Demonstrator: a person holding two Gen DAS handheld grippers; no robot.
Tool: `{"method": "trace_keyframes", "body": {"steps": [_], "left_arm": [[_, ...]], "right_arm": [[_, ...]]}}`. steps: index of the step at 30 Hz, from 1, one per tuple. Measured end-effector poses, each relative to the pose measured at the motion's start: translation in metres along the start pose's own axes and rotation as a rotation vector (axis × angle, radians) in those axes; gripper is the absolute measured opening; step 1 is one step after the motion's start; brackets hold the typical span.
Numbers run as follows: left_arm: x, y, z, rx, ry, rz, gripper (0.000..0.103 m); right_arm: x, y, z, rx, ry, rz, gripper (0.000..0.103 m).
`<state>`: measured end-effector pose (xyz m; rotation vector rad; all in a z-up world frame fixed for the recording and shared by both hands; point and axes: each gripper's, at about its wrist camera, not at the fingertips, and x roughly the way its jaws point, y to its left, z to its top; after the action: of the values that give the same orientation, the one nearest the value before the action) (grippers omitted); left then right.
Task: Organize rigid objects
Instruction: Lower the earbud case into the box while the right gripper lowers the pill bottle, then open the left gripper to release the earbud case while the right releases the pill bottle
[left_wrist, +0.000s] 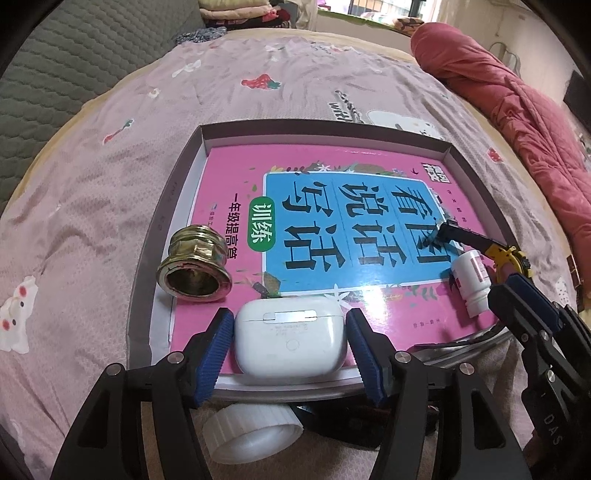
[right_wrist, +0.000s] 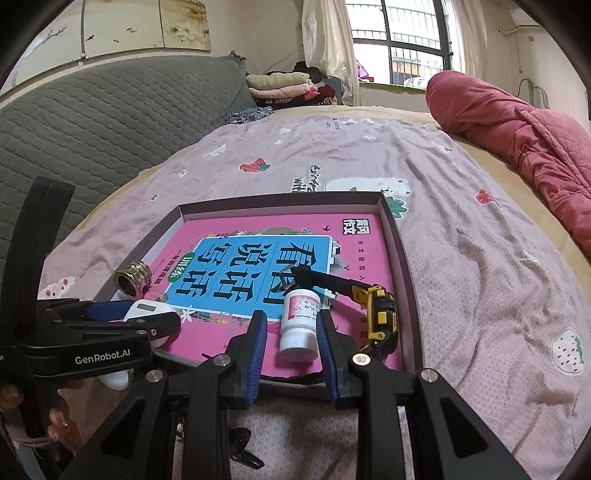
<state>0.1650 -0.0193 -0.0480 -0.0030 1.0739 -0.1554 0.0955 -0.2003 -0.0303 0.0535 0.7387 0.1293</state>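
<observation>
A shallow box tray lies on the bed with a pink book inside. On the book lie a brass fitting, a white earbud case, a white pill bottle and a yellow and black utility knife. My left gripper is open, its blue pads on either side of the earbud case. My right gripper is open around the pill bottle, with small gaps on both sides.
A white ribbed cap and dark objects lie on the pink sheet in front of the tray. A red quilt lies at the right. A grey padded headboard stands at the left.
</observation>
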Motion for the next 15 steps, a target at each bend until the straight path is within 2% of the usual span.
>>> {"method": "trace_keyframes", "body": {"steps": [15], "left_arm": [[-0.0093, 0.0042, 0.0005, -0.007, -0.009, 0.003, 0.066]], "right_arm": [[-0.0054, -0.0061, -0.0002, 0.023, -0.006, -0.009, 0.031]]}}
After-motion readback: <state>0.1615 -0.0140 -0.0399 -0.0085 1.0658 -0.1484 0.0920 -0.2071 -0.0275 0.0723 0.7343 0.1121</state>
